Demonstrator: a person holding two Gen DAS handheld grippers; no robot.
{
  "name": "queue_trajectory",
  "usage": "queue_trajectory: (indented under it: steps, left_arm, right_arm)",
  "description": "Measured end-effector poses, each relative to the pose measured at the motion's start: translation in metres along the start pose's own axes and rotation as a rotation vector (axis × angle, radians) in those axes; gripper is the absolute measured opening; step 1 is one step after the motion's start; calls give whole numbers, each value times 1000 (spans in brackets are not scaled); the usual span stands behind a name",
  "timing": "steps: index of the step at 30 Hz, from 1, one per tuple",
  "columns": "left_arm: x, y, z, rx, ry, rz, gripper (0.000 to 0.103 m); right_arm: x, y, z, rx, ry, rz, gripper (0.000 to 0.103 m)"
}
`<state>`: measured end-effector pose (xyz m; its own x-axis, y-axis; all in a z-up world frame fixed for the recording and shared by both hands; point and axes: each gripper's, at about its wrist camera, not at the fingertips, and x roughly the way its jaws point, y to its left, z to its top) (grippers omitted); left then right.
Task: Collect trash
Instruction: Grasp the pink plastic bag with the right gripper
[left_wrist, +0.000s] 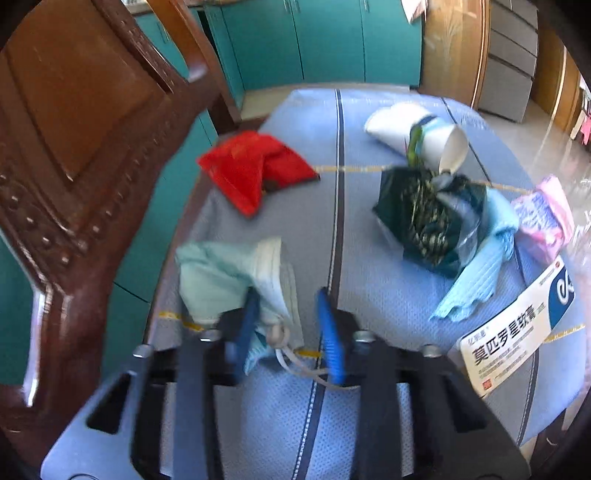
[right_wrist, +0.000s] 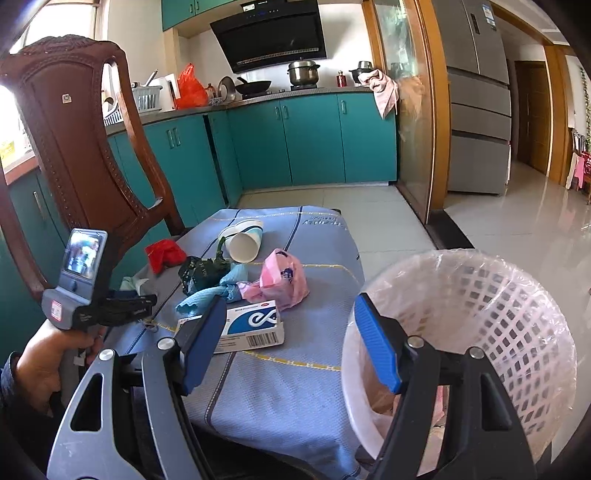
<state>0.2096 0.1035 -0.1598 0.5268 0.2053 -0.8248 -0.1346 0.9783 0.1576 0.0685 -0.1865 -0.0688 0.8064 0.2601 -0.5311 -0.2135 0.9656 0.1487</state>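
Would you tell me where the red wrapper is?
In the left wrist view, the red wrapper lies on the table's far left, beside the wooden chair.

Medicine box (left_wrist: 517, 328): white carton with a blue end panel; large black Chinese characters "莫匹罗星软膏" along its face, a white swirl logo on the blue panel, a small red mark at one corner; finer lines of print too small to read. In the right wrist view the same box (right_wrist: 251, 325) shows a barcode, digits illegible. Blue cloth (right_wrist: 295, 266): woven lettering at the far edge, upside down, unreadable.
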Motion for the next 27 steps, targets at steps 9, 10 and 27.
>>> queue_trajectory:
  steps: [9, 10, 27]
  left_arm:
    - [-57, -27, -23, 138, -239, -177, 8]
    - [-65, -32, -27, 166, -271, -199, 8]
    - [-45, -10, -21, 16, -146, -361, 14]
  right_arm:
    - [13, 11, 8, -8, 16, 16, 70]
    - [19, 13, 11, -4, 24, 24, 70]
    - [163, 34, 16, -81, 262, -117, 70]
